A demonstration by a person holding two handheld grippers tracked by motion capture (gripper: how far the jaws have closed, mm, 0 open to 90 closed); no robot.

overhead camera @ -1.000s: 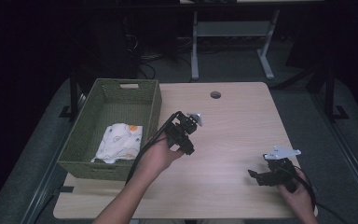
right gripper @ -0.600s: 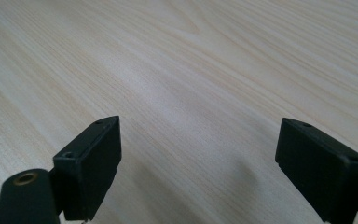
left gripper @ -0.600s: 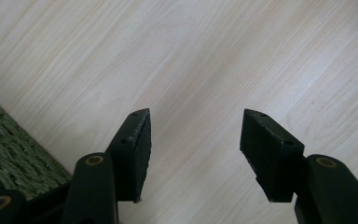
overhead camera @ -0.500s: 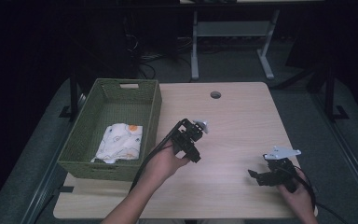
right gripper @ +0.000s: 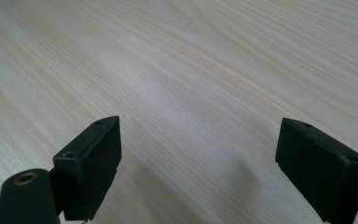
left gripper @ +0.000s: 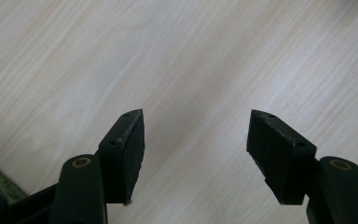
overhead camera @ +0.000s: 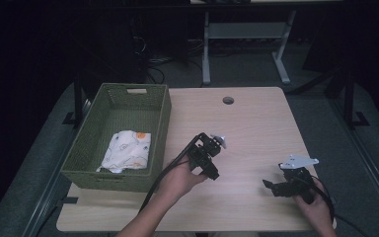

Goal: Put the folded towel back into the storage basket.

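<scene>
A green basket [overhead camera: 86, 163] sits on the left side of the wooden table [overhead camera: 256, 118]. Inside it lies a folded white cloth [overhead camera: 126, 150] with little orange and blue pictures on it.

The left hand [overhead camera: 177, 180] reaches in from the bottom and holds the left gripper [overhead camera: 208, 159] over the middle of the table, just right of the basket. In the left gripper view, its two black jaws stand apart with bare wood between them.

The right hand [overhead camera: 316, 210] holds the right gripper [overhead camera: 287, 182] low near the table's front right corner. Its jaws are wide apart too and hold nothing.
</scene>
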